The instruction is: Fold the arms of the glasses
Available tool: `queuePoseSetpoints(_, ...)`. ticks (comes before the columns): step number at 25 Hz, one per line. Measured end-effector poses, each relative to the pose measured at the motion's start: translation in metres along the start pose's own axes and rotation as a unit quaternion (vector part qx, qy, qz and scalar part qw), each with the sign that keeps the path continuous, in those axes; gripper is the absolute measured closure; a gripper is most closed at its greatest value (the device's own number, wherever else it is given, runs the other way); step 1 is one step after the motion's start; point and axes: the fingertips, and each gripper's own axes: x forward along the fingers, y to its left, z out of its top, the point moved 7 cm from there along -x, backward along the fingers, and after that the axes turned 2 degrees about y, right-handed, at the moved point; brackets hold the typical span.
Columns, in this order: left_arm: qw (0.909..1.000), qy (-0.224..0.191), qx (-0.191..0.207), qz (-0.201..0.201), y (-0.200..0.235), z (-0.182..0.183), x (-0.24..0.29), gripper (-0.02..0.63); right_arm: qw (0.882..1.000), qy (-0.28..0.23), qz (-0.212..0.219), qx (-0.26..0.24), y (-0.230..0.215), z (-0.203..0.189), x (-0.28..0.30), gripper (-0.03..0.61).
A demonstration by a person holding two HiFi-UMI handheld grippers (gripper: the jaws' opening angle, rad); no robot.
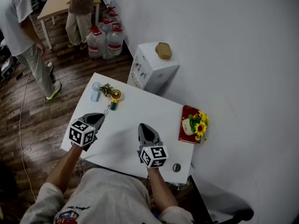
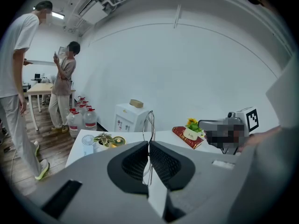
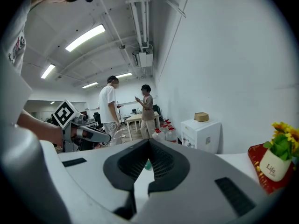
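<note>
The glasses (image 2: 150, 122) are thin wire-rimmed ones, seen edge-on and sticking up out of my left gripper (image 2: 149, 144), which is shut on them. In the head view the left gripper (image 1: 101, 117) hovers over the left part of the white table (image 1: 140, 105), and the glasses (image 1: 107, 109) show as a faint thin line past its tip. My right gripper (image 1: 141, 125) is over the table's middle, its jaws shut with nothing between them. In the right gripper view its jaws (image 3: 149, 142) meet, and the left gripper (image 3: 91, 136) is off to the left, apart from it.
A red book (image 1: 188, 123) with a small sunflower pot (image 1: 198, 124) lies at the table's right edge. A small fan (image 1: 96, 91), a little plant (image 1: 105, 89) and a yellow round item (image 1: 115, 95) stand at the far left corner. Behind are a white cabinet (image 1: 152, 69), water bottles (image 1: 105, 39) and two people (image 1: 23, 36).
</note>
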Motion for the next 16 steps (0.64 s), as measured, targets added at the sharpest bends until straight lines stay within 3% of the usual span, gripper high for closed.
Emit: queuePoseSetpoints(16, 1.0, 0.005, 0.004, -0.001, 0.0032, -0.0019, -0.0035, 0.6, 1.0, 0.003, 0.001, -0.002, 0.0023, 0.002, -0.0026, 0.588)
